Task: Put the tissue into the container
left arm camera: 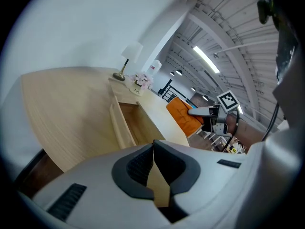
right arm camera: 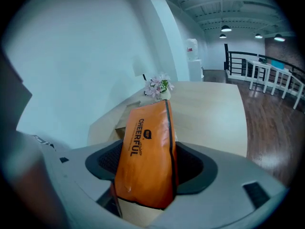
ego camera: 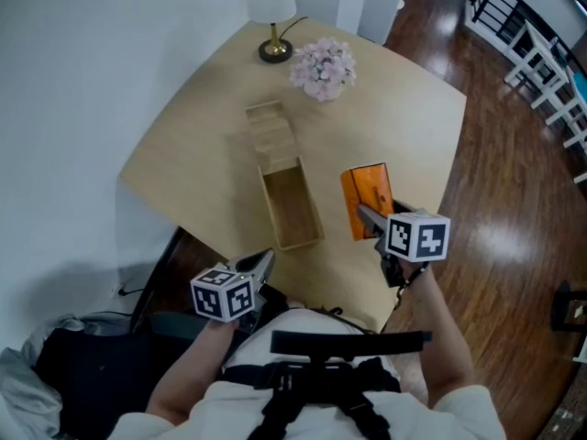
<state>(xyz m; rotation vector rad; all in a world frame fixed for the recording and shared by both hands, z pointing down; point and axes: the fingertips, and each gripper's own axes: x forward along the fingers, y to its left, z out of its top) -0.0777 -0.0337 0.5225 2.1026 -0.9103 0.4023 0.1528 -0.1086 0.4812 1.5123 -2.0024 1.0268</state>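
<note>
An orange tissue pack (ego camera: 367,193) hangs above the table's front right part, with my right gripper (ego camera: 365,213) shut on its lower end. In the right gripper view the pack (right arm camera: 145,147) stands upright between the dark pads. The open wooden container (ego camera: 316,211), a long narrow box, lies just left of the pack, its lid (ego camera: 272,134) behind it. My left gripper (ego camera: 262,262) hovers at the table's near edge, in front of the container's near end. Its jaws (left arm camera: 153,144) are shut with nothing between them. From the left gripper view I see the container (left arm camera: 125,123) and the pack (left arm camera: 183,114) beyond.
A lamp (ego camera: 273,27) and a pot of pink flowers (ego camera: 323,68) stand at the table's far end. A white wall runs along the left. Wooden floor (ego camera: 514,209) lies to the right, and a dark bag (ego camera: 83,365) sits below the table's left corner.
</note>
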